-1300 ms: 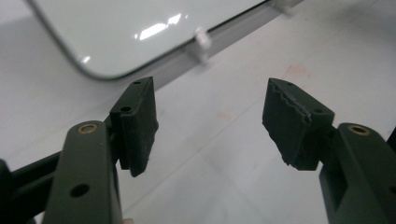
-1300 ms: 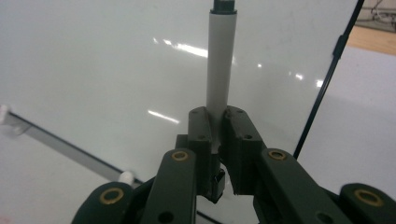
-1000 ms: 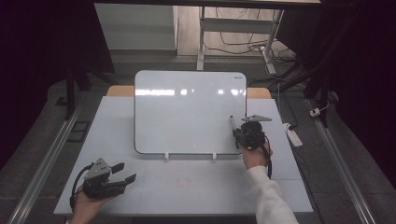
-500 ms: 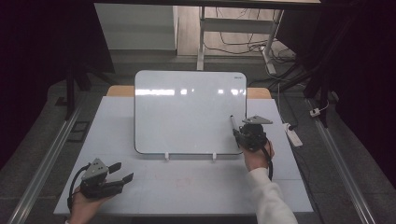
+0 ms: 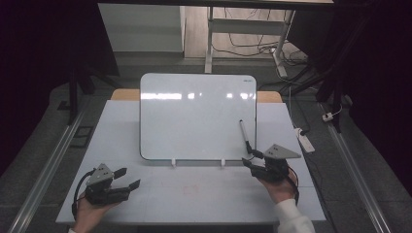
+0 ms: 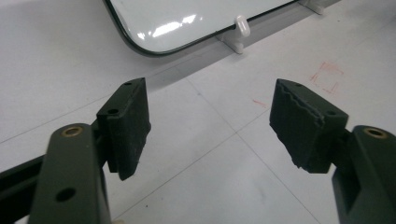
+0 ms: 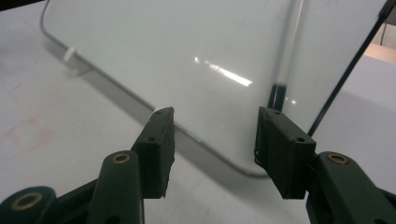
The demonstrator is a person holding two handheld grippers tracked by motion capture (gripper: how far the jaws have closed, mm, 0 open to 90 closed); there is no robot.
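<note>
Since the earlier frame, our right gripper has drawn back from the board toward six o'clock and its jaws have just been opening, leaving the slim white marker pen with a black cap lying against the glossy white rectangular whiteboard, with nothing between the pads now. Going left to right: at about eight o'clock of the pale grey table top our left gripper rests in the hand, hardly moved, its jaws having just widened a little; its own view shows both black pads spread wide with only bare table between them, so it is released and holds nothing. At twelve o'clock stands the whiteboard, tilted back on two small white plastic feet, its face blank as far as we can tell. Near its lower right corner, at about four o'clock on the board, the marker lies sloped, black tip down. Just below that, at five o'clock of the table, our right gripper is released too; its own view shows the pads apart, facing the board's rounded corner. We judge that the putting-down of the marker is done; what is left, if anything, is to bring both hands clear of the board.
</note>
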